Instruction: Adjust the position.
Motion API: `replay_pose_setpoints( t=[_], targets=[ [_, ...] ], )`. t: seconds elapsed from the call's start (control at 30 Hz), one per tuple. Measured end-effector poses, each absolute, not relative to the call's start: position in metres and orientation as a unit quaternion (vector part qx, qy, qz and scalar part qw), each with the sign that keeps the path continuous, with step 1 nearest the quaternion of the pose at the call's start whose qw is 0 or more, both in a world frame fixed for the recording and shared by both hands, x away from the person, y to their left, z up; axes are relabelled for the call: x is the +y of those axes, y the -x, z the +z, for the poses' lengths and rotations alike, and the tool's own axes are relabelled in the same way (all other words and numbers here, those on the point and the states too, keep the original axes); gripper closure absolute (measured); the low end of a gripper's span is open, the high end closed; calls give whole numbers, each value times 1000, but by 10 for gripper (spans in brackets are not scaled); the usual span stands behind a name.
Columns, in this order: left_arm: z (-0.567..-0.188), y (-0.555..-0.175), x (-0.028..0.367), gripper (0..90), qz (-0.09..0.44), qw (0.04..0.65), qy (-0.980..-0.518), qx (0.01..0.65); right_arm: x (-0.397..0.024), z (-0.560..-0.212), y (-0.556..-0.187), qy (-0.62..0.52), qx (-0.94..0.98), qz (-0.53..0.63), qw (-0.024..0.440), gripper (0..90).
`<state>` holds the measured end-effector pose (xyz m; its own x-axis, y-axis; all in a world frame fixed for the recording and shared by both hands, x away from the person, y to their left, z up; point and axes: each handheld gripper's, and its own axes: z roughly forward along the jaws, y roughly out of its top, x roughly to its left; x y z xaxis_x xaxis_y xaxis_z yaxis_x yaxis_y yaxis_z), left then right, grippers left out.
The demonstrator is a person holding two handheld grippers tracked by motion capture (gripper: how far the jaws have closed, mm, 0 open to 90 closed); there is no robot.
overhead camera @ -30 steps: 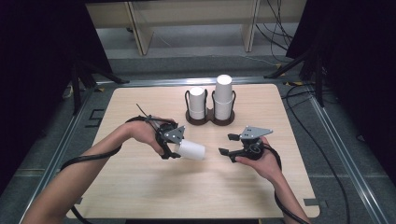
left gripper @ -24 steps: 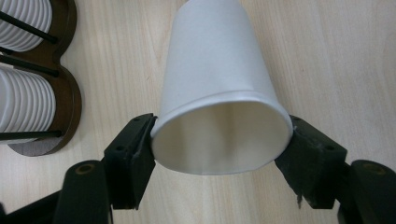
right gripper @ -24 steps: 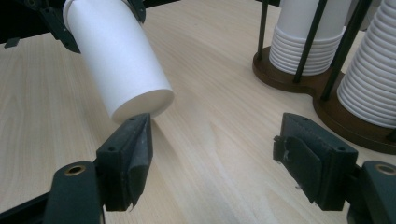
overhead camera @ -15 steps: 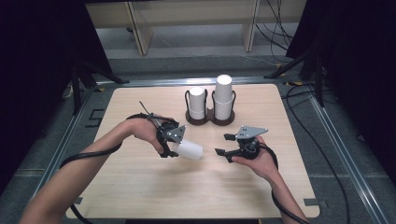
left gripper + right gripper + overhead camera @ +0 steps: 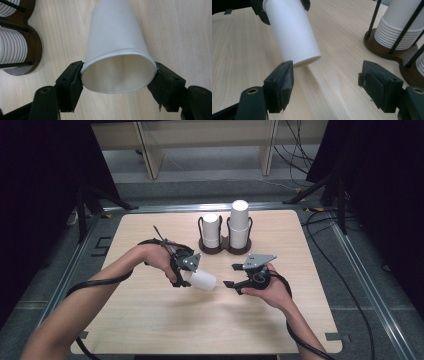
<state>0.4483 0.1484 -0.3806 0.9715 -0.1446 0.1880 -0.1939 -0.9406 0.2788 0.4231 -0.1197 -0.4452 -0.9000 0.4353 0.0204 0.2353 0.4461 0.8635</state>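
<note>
My left gripper [image 5: 192, 279] is shut on the rim of a white paper cup [image 5: 204, 280], which it holds above the table with the cup's base pointing right. Its two black jaws squeeze the cup's [image 5: 117, 50] open mouth from both sides, bending the rim slightly. My right gripper [image 5: 229, 285] stands open just right of the cup's base, nothing between its fingers. From the right gripper [image 5: 325, 85] the cup [image 5: 292, 32] hangs ahead and to the left, base toward me.
A dark wooden two-post cup holder [image 5: 225, 246] stands at the table's far middle, with a short stack of white cups [image 5: 211, 230] on its left and a taller stack [image 5: 239, 222] on its right. The holder's base [image 5: 384, 50] lies right of my right gripper.
The right gripper has moved left, closer to the cup's base. The left gripper with the cup has stayed nearly still.
</note>
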Motion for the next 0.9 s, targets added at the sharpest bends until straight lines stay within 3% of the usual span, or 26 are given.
replay_pose_setpoints(
  t=[0.9],
  targets=[
    [-375,-448,136,308,82,109,-985,-103,-74,-437,-426,-148,863,472,102,276]
  ],
)
